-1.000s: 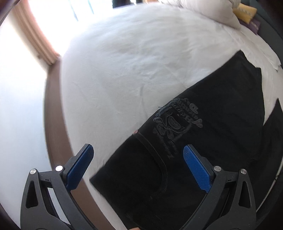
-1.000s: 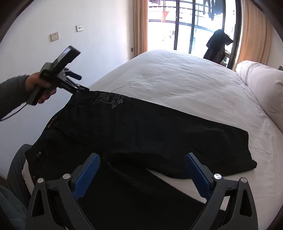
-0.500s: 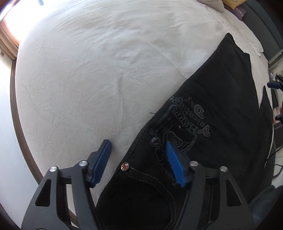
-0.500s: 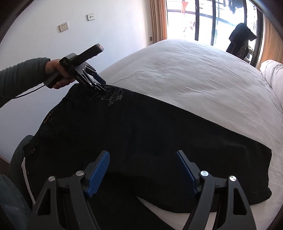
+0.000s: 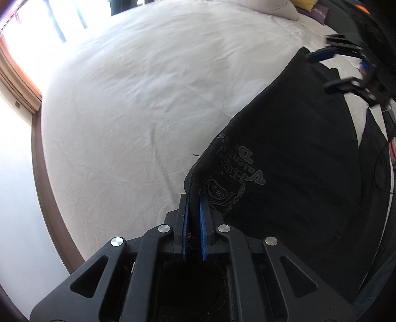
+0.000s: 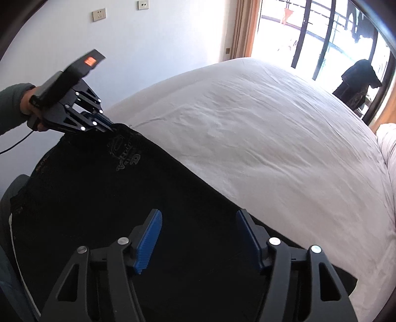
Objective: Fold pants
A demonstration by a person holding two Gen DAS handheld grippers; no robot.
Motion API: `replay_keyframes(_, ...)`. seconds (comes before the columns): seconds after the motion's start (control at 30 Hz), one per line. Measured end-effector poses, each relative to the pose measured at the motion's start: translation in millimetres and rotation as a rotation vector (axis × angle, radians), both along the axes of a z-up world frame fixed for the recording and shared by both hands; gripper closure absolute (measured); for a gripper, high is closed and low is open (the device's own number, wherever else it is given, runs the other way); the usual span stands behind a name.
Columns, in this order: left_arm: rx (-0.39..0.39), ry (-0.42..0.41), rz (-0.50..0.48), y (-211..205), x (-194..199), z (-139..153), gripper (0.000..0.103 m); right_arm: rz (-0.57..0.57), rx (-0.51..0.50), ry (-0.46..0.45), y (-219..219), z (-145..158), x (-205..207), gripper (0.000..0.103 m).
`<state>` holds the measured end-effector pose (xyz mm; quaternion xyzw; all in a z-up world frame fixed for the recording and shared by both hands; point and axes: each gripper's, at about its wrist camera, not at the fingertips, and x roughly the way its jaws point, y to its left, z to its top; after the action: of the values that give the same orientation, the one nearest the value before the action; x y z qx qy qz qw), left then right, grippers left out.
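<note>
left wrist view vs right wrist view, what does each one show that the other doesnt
Only the left wrist view shows the left hand-held gripper from close up, its blue pads pinching the edge of the black pants, and a yellow pillow.

Only the right wrist view shows the person's left hand, the wall sockets, and the balcony door.

Both show the pants' printed logo, the white bed, and the open right hand-held gripper over the leg end.
</note>
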<state>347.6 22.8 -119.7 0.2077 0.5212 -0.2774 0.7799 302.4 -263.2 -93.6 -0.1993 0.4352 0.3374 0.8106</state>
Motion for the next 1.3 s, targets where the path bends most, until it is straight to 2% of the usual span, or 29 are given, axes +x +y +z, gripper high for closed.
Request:
replay_keyframes(0.2,0.009,-0.135,-0.034,3.1,-34.1,22.8,0.097,0.07,-0.092,0.052,20.8,-22.7,34.5,0.049)
replay_keyframes(0.3,-0.005,-0.15,-0.039,4.3,-43.1,28.3,0.097,0.11,-0.129,0.071,29.3,-31.0,40.9,0.05)
replay_keyframes(0.4,-0.016,-0.157,-0.041,5.2,-46.3,31.6,0.097,0.15,-0.124,0.075,41.0,-30.4,40.7,0.05)
replay_keyframes(0.47,-0.026,-0.158,-0.04,5.0,-46.6,32.9,0.097,0.185,-0.125,0.071,49.0,-29.6,36.5,0.054)
replay_keyframes(0.57,-0.034,-0.158,-0.04,6.3,-51.6,36.8,0.097,0.221,-0.182,0.083,61.3,-38.9,35.6,0.068)
replay_keyframes(0.63,-0.035,-0.158,-0.043,5.0,-53.4,36.5,0.097,0.217,-0.202,0.093,67.7,-44.5,41.1,0.074)
replay_keyframes(0.7,-0.033,-0.159,-0.045,4.5,-55.7,36.6,0.097,0.207,-0.194,0.105,67.8,-44.4,44.4,0.076)
replay_keyframes(0.83,-0.039,-0.163,-0.04,2.4,-56.0,37.3,0.097,0.212,-0.202,0.117,67.2,-42.0,41.3,0.09)
replay_keyframes(0.93,-0.047,-0.168,-0.039,-0.5,-56.7,38.6,0.097,0.207,-0.206,0.115,67.1,-39.8,39.1,0.094)
replay_keyframes(1.13,-0.05,-0.183,-0.04,-1.0,-68.9,47.1,0.097,0.182,-0.194,0.083,67.9,-33.1,30.7,0.097)
replay_keyframes(1.3,-0.071,-0.2,-0.031,-0.6,-88.7,59.4,0.097,0.148,-0.171,0.033,63.1,-20.2,7.2,0.098)
